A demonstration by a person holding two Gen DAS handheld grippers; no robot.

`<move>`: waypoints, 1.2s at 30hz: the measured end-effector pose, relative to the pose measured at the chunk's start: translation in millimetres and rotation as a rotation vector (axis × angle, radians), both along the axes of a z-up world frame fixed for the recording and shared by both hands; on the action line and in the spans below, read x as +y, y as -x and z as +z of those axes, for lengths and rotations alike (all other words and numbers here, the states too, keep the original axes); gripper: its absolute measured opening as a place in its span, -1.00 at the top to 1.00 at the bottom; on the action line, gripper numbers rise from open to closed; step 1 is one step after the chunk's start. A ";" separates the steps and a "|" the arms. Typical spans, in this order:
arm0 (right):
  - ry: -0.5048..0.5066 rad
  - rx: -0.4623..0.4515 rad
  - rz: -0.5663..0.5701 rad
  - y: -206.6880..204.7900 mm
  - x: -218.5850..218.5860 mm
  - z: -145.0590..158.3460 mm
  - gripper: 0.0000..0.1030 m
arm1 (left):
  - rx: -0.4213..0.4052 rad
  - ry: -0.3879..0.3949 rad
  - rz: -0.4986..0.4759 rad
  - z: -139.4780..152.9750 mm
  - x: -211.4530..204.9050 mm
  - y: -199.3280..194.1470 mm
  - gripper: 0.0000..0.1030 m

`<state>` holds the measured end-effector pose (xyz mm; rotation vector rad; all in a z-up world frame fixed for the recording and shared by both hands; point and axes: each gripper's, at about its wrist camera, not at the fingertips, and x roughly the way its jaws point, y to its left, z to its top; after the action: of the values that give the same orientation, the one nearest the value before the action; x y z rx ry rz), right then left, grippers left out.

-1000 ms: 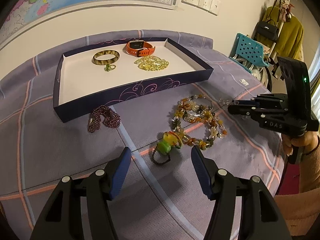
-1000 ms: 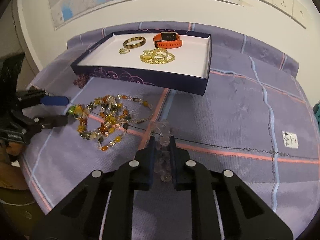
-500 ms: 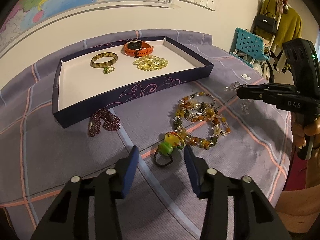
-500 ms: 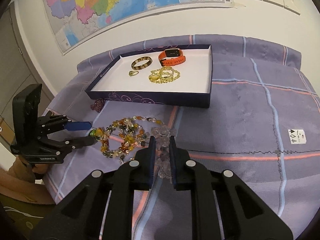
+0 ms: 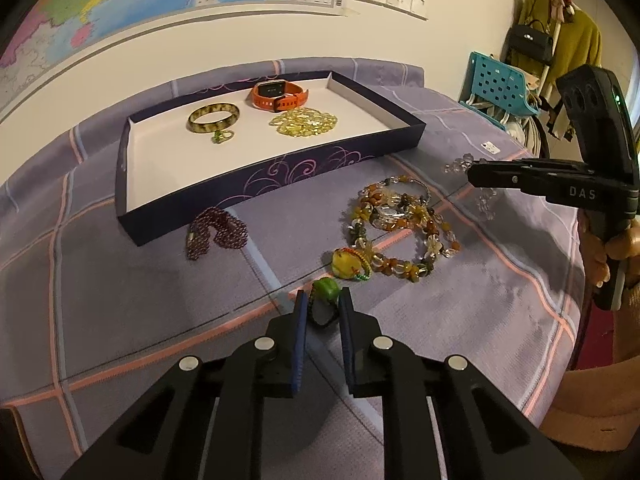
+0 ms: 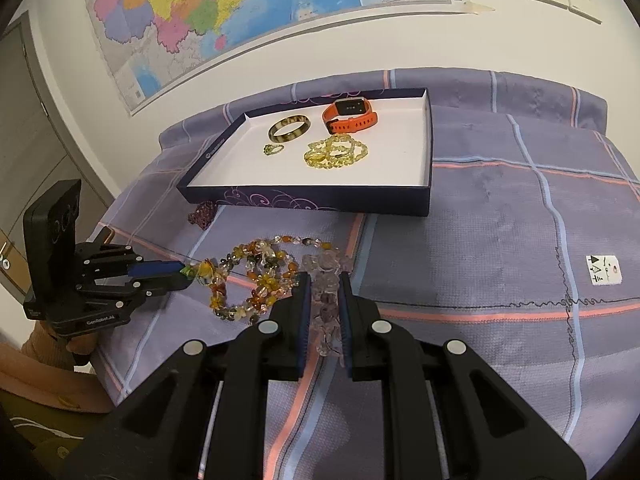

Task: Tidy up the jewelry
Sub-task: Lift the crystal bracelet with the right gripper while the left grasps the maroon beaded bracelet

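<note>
Two tongs work the purple checked worktop [image 5: 120,300]: left tongs [image 5: 323,312] clenched on a green-stone ring [image 5: 326,290], right tongs [image 6: 323,300] grasping a clear crystal bracelet [image 6: 326,280]. Farther back, the navy tray [image 5: 280,176] holds a bangle [image 5: 213,118], orange watch [image 5: 280,94] and yellow beads [image 5: 304,122]; its right half lies bare.
</note>
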<state>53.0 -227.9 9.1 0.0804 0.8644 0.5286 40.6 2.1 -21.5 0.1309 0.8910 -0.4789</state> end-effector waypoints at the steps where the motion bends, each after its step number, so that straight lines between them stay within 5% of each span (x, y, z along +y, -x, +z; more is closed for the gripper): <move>1: -0.002 0.000 0.001 0.1 -0.7 -0.1 0.74 | -0.001 0.002 0.007 0.6 2.0 0.2 0.73; 5: -0.012 0.001 0.004 0.8 -1.1 -0.2 0.74 | -0.009 -0.021 0.040 1.7 6.1 -1.4 0.71; 9: -0.019 0.005 0.005 0.7 -1.1 -1.6 0.74 | -0.040 -0.034 0.063 5.5 7.2 -1.6 0.30; 20: -0.033 0.011 0.002 0.7 -3.2 -1.6 0.74 | -0.045 -0.019 0.035 8.1 4.8 1.6 0.27; 36: -0.051 0.021 0.002 -2.2 -3.5 -5.8 0.73 | -0.073 -0.045 0.180 14.9 39.0 -35.5 0.23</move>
<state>55.2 -231.4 3.3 0.1318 0.8720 0.5520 76.1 41.0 -6.6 0.1074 0.8337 -0.2845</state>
